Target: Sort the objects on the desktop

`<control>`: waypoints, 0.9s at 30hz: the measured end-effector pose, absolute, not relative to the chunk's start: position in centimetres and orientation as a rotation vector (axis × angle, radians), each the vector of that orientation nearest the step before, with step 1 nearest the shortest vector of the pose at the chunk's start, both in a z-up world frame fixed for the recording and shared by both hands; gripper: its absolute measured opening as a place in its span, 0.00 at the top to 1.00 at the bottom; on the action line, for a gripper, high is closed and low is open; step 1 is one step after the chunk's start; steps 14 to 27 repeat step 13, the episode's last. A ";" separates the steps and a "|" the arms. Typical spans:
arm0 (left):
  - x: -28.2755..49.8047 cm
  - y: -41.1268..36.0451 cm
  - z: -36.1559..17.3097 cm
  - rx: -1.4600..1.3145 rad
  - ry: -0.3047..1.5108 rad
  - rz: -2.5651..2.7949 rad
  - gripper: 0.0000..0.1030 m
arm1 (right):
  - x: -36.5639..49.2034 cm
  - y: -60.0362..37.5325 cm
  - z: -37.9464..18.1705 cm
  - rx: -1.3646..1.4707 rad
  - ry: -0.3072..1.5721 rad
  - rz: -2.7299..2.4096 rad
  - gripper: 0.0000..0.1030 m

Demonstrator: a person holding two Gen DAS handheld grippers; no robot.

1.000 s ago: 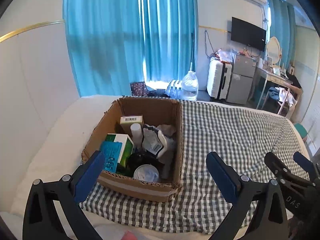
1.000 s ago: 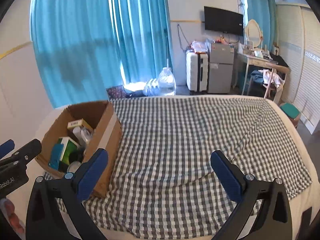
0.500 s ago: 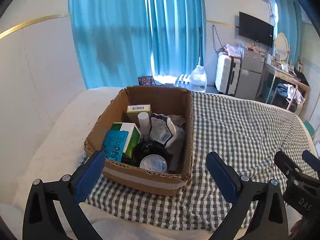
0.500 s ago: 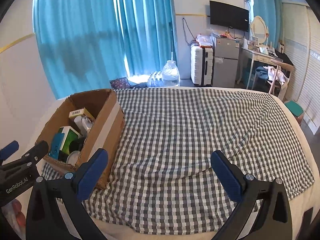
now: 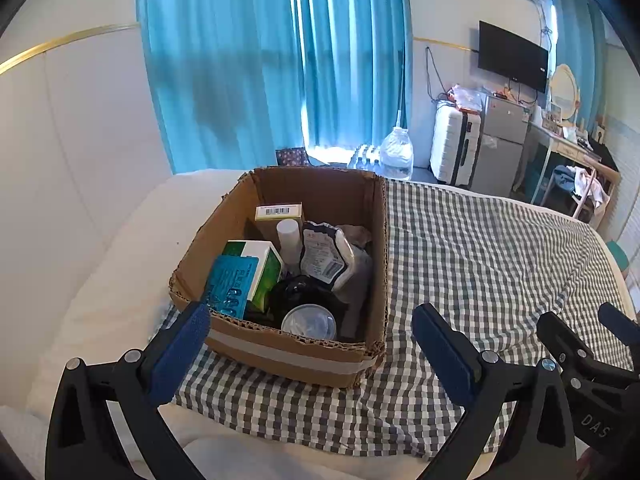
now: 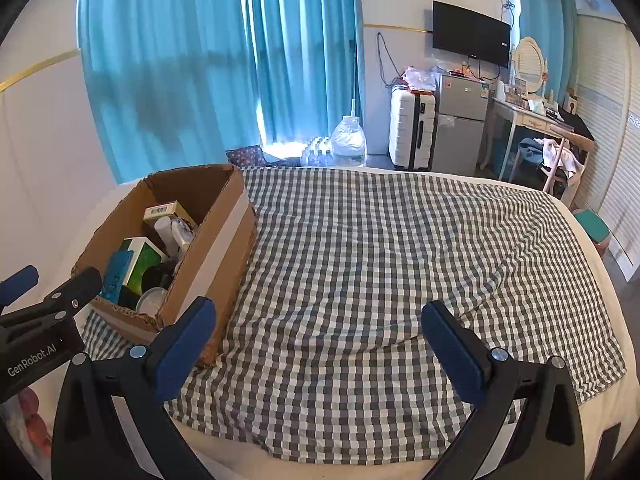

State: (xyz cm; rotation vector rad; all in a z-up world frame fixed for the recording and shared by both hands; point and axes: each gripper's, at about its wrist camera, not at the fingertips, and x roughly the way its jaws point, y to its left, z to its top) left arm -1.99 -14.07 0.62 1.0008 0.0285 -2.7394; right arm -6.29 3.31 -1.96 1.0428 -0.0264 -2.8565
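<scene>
Corrugated brown cardboard box (image 5: 288, 356), one in number, open-topped, stands on the grey-and-white checked cloth (image 5: 472, 248) at that cloth's left end. The cloth covers a white bed (image 5: 120, 248).

Contents of the box, counted in the left wrist view: one tan carton with a barcode label (image 5: 279, 216) at the back; one white cylindrical bottle (image 5: 289, 236) upright beside it; one white-and-green carton (image 5: 260, 268); one flat teal packet (image 5: 230, 286) leaning at the near left corner; one black-and-white soft pouch (image 5: 324, 258); one round clear lid or cup (image 5: 309, 322) near the front wall; one dark rounded item under the pouch, not identifiable.

The left gripper (image 5: 310, 330) has its two blue-padded fingers spread wide, empty, one to each side of the box's near wall and short of it. The right gripper (image 6: 318, 324) is likewise spread wide and empty, above bare checked cloth to the right of the box.

The left wrist view alone shows the pouch and the full contents. The right wrist view shows the box (image 6: 208, 256) from its right side, its taped outer wall hiding the pouch, and alone shows the cloth's whole right end. Each view catches the other gripper at its edge.

Background, both views: blue curtains (image 6: 224, 64), one white suitcase (image 6: 412, 128), one wall television (image 6: 471, 34)
</scene>
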 end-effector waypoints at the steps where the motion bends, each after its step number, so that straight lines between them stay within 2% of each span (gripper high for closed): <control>1: -2.0 -14.1 0.6 1.003 0.026 -2.738 0.00 | -6.3 3.3 -2.0 1.044 -0.028 -2.856 0.00; 8: -1.5 -14.2 0.6 1.021 0.090 -2.791 0.00 | -6.2 3.1 -1.9 1.035 -0.042 -2.848 0.00; 27: -1.7 -13.8 0.7 1.027 0.057 -2.773 0.00 | -6.1 3.0 -1.7 1.030 -0.045 -2.847 0.00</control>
